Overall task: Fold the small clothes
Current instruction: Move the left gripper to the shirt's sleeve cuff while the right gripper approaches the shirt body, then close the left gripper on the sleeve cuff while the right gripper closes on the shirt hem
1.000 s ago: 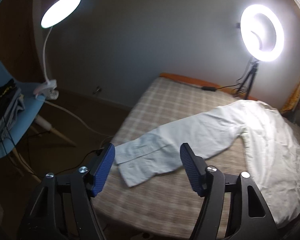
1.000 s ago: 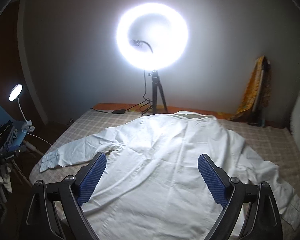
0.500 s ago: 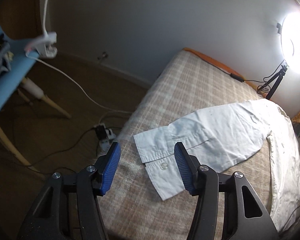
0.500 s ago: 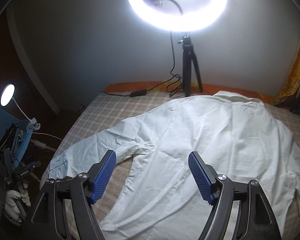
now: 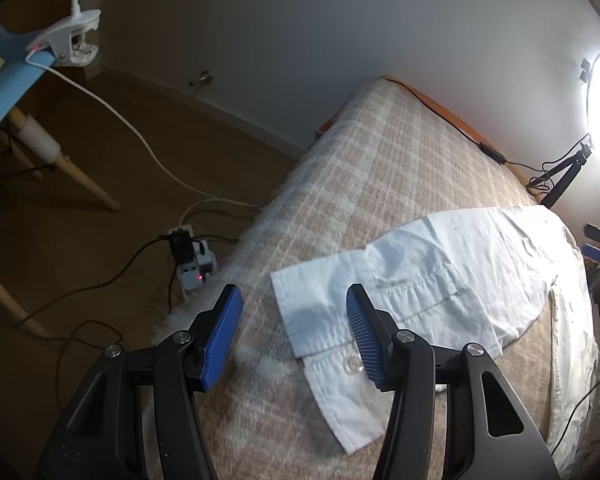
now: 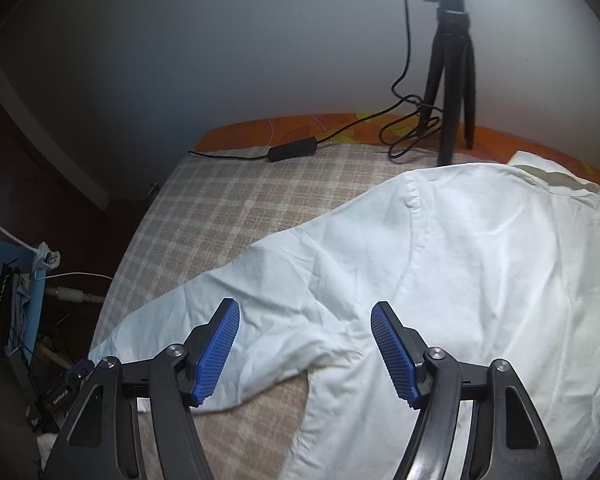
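A white long-sleeved shirt (image 6: 480, 272) lies spread flat on a checked bed cover (image 6: 228, 216). Its left sleeve stretches out toward the bed's edge and ends in a buttoned cuff (image 5: 324, 340). My left gripper (image 5: 292, 332) is open and empty, just above that cuff, with the cuff's corner between the blue pads. My right gripper (image 6: 304, 344) is open and empty, low over the sleeve near the armpit, where sleeve meets body.
A tripod (image 6: 452, 80) with a ring light, a cable and a black adapter (image 6: 292, 152) stand at the bed's far end. Left of the bed are a power strip (image 5: 192, 260) on the floor, cords, and a blue chair (image 5: 8, 92) with a clip lamp.
Both grippers have moved down and forward toward the shirt: the left onto the sleeve cuff, the right onto the sleeve near the armpit. The shirt has not moved.
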A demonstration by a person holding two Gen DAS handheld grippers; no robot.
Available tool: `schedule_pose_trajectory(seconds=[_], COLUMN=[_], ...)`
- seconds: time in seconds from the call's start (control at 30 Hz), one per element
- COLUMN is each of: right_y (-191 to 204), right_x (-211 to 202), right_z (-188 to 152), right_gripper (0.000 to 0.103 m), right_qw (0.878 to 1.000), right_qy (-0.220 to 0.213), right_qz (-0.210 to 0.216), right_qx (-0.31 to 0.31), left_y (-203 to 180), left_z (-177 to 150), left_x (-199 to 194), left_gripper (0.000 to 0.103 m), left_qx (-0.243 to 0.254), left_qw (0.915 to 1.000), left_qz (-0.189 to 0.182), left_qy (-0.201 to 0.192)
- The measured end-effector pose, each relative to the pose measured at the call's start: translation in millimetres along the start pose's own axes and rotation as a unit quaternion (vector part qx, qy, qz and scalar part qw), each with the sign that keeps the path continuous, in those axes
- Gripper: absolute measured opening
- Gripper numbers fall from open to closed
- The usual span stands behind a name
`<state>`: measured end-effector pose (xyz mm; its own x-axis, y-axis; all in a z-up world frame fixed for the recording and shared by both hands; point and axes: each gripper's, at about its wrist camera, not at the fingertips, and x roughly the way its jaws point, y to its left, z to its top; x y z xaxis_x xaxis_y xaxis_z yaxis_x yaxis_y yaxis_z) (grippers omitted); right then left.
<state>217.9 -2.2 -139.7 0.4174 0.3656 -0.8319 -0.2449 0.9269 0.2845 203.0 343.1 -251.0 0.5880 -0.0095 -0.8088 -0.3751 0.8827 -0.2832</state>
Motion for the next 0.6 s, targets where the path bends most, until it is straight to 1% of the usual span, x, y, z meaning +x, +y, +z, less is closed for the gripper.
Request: schedule_pose_trajectory(seconds=[0.03, 0.1, 0.17, 0.2, 0.27, 0.37, 0.47, 0.6], right_y=[2, 3, 2, 2, 3, 6, 14, 28], right_x=[6, 22, 36, 45, 57, 76, 96, 126], right_z=[4, 12, 20, 25, 33, 46, 55, 63], right_gripper=[0.071, 0.071, 0.071, 0.071, 0.071, 0.071, 0.071, 0.069], right_qw=[1.0, 1.0, 0.999, 0.999, 0.999, 0.997, 0.996, 0.994], right_qy=[0.004, 0.015, 0.026, 0.032, 0.038, 0.047, 0.059, 0.077], right_qz=[-0.002, -0.01, -0.017, -0.023, -0.03, -0.038, -0.047, -0.069], right_qx=[0.0, 0.007, 0.017, 0.021, 0.026, 0.04, 0.05, 0.047], left_y=[0, -2, -6, -7, -10, -12, -15, -23], left_z=[1, 2, 3, 3, 3, 2, -1, -5], left_x=[1, 3, 4, 5, 7, 8, 3, -3], left_gripper=[0.053, 0.046, 0.028, 0.025, 0.013, 0.008, 0.006, 0.005], left_qx=[0.0, 0.006, 0.019, 0.024, 0.034, 0.037, 0.04, 0.058], left_qw=[1.0, 0.9999, 0.9996, 0.9995, 0.9991, 0.9988, 0.9983, 0.9969], left_qz=[0.0, 0.005, 0.014, 0.018, 0.016, 0.012, 0.002, -0.006], left_qy=[-0.002, -0.008, -0.012, -0.014, -0.019, -0.029, -0.042, -0.054])
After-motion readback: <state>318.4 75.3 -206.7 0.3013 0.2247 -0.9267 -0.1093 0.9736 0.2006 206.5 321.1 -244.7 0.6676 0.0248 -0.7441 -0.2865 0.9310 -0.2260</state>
